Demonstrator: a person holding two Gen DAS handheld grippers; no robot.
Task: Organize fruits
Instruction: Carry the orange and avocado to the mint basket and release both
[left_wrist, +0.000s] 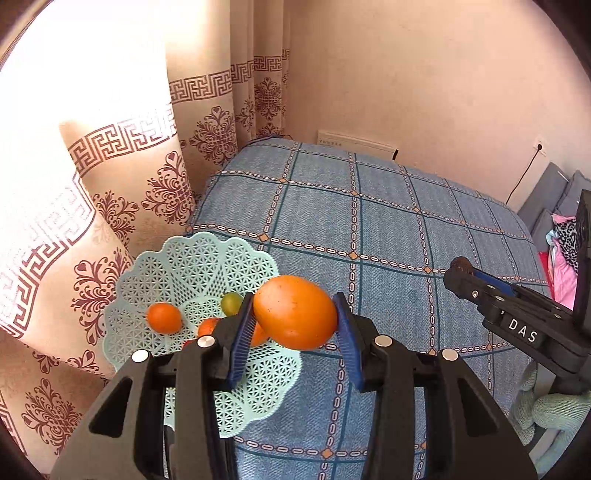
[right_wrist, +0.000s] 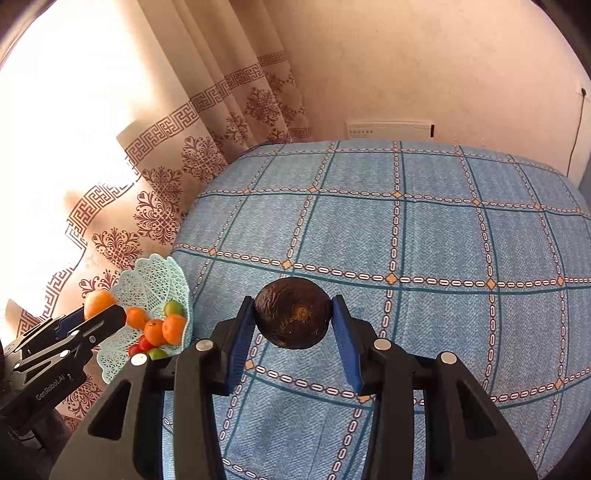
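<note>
left gripper (left_wrist: 295, 325) clamps an orange (left_wrist: 295, 312), long axis crosswise, just right of the basket (left_wrist: 199, 258); right gripper (right_wrist: 293, 325) clamps a dark round fruit (right_wrist: 293, 314), farther right

My tools face a table under a blue checked cloth (right_wrist: 424, 236), set in the corner of pinkish walls (left_wrist: 424, 74). Patterned cream curtains (left_wrist: 207, 110) hang at left, with strong daylight (left_wrist: 81, 66) behind them. A white panel (right_wrist: 388, 128) sits low on the wall. A cable (left_wrist: 522, 177) runs to a socket (left_wrist: 540, 146).
</note>
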